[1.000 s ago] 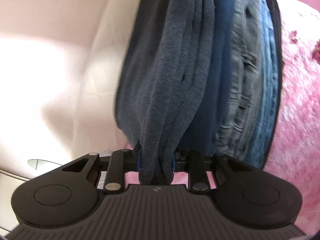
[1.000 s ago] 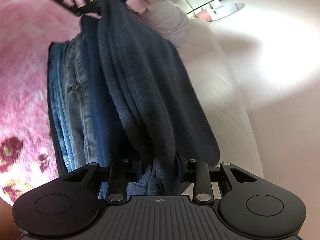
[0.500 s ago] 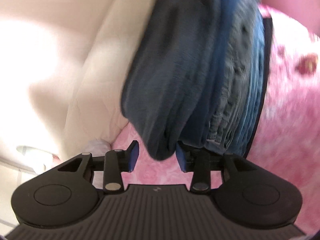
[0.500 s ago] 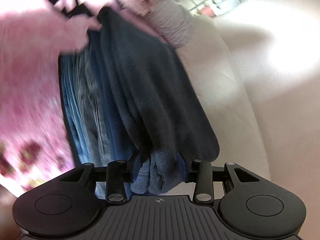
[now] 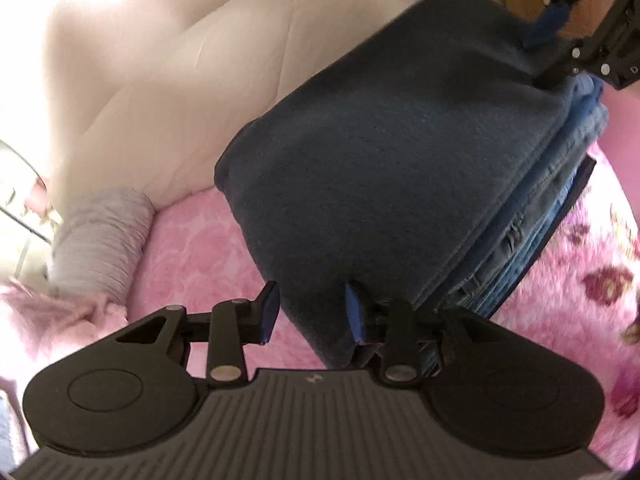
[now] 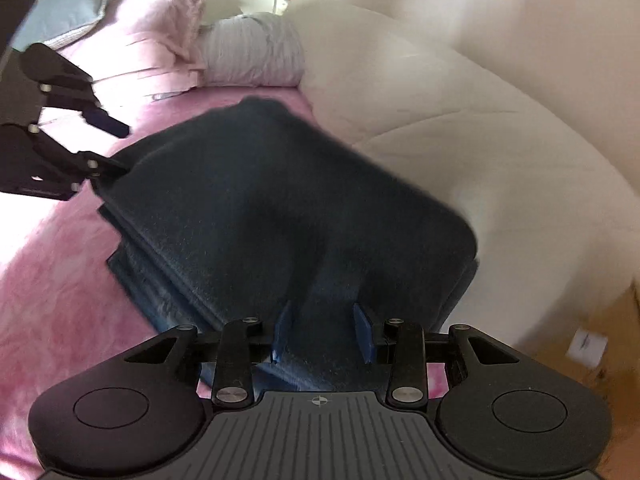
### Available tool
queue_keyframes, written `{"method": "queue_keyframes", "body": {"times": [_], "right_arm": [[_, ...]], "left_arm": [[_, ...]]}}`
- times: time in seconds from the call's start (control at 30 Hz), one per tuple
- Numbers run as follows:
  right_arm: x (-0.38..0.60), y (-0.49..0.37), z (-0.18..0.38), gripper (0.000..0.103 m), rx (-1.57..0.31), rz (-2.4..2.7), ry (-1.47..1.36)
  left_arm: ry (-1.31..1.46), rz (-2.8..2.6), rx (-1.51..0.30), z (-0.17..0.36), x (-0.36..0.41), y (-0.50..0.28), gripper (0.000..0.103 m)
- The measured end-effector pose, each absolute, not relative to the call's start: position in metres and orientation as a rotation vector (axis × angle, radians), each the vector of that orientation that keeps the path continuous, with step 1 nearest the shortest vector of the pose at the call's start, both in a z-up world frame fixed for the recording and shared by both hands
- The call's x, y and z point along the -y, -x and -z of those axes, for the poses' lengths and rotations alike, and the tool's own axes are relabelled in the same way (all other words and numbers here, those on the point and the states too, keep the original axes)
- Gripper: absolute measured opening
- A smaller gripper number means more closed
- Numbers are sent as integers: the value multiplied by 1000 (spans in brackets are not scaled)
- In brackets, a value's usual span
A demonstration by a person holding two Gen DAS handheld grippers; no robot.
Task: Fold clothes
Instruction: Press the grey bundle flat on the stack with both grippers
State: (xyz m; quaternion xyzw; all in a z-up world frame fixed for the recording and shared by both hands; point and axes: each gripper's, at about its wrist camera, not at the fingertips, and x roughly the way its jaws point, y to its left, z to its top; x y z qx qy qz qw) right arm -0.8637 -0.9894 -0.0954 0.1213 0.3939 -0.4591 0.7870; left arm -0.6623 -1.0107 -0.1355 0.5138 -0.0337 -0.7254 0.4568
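A folded dark blue fleece garment [image 5: 380,140] lies flat on top of a stack of folded jeans [image 5: 532,240] on the bed. My left gripper [image 5: 312,314] stands open at the garment's near corner, with the fabric edge lying loose between its blue pads. At the opposite end my right gripper [image 6: 324,332] is open as well, over the fleece garment [image 6: 260,200]. The jeans [image 6: 136,280] show under its left edge. Each view also shows the other gripper: the right gripper [image 5: 560,20] at top right, the left gripper [image 6: 100,148] at far left with its fingers apart.
The stack rests on a pink floral blanket [image 5: 200,248]. A cream duvet [image 5: 180,60] is bunched beside it. A grey ribbed pillow [image 5: 100,240] and pink pillows [image 6: 160,28] lie at the bed's head. A brown floor [image 6: 580,340] shows past the bed's edge.
The fleece garment, held up bunched in both grippers a second ago, now lies flat on the stack. Both grippers have let go of it and dropped low.
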Motion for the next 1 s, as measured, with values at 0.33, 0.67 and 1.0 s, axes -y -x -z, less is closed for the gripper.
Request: {"method": "queue_keyframes", "body": {"times": [0.33,0.67,1.0], "right_arm": [[988,872,100,38,-830,972,-322],[1060,895,81,38,-699,1111,-437],[1094,910,90,38,-701,1120,-585]], "left_arm": [[-1297,1773,49,124,1028,676,30],[-1327,1788,-9,114,1046,696,28],[-1259,1786,-36,90,1036,691,31]]}}
